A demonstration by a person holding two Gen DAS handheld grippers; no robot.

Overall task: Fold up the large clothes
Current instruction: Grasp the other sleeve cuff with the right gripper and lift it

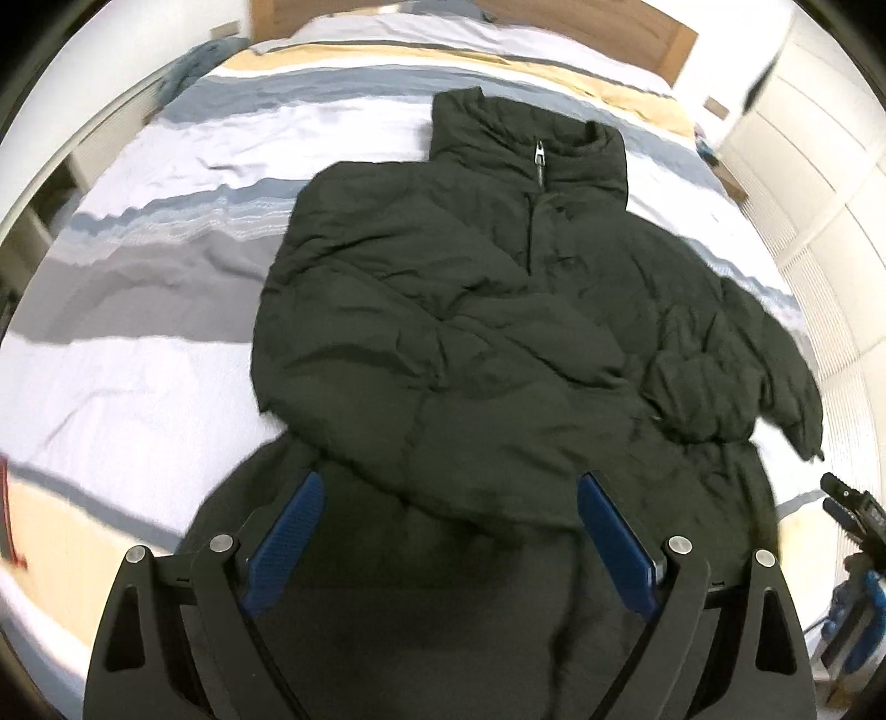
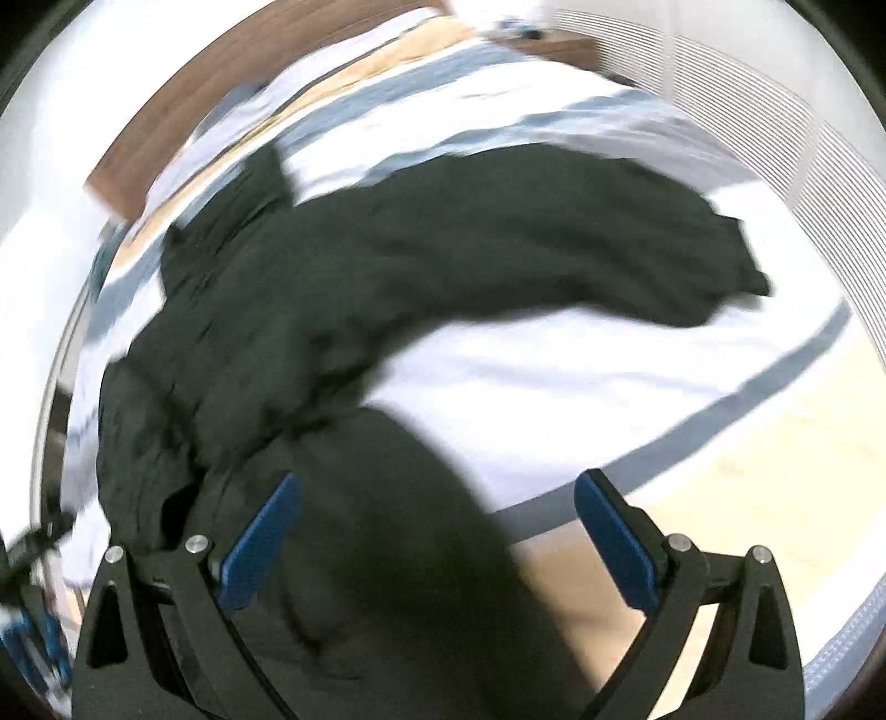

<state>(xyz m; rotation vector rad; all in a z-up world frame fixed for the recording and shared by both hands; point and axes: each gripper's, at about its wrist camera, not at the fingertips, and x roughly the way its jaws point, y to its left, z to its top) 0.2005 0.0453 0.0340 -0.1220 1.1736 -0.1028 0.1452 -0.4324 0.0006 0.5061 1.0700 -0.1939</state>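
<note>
A dark green puffer jacket (image 1: 470, 310) lies face up on the bed, collar and zipper pull (image 1: 539, 154) at the far end. Its left sleeve is folded across the chest; its right sleeve (image 1: 775, 354) lies out to the right. My left gripper (image 1: 448, 493) is open and empty, hovering over the jacket's hem. In the blurred right wrist view the jacket (image 2: 343, 288) fills the left and the loose sleeve (image 2: 637, 243) stretches right. My right gripper (image 2: 437, 493) is open and empty over the hem's corner; it also shows in the left wrist view (image 1: 847, 498).
The bed has a white, grey, blue and tan striped cover (image 1: 166, 232). A wooden headboard (image 1: 637, 27) is at the far end. White cabinets (image 1: 819, 166) stand to the right. A white slatted wall (image 2: 764, 94) is beyond the bed.
</note>
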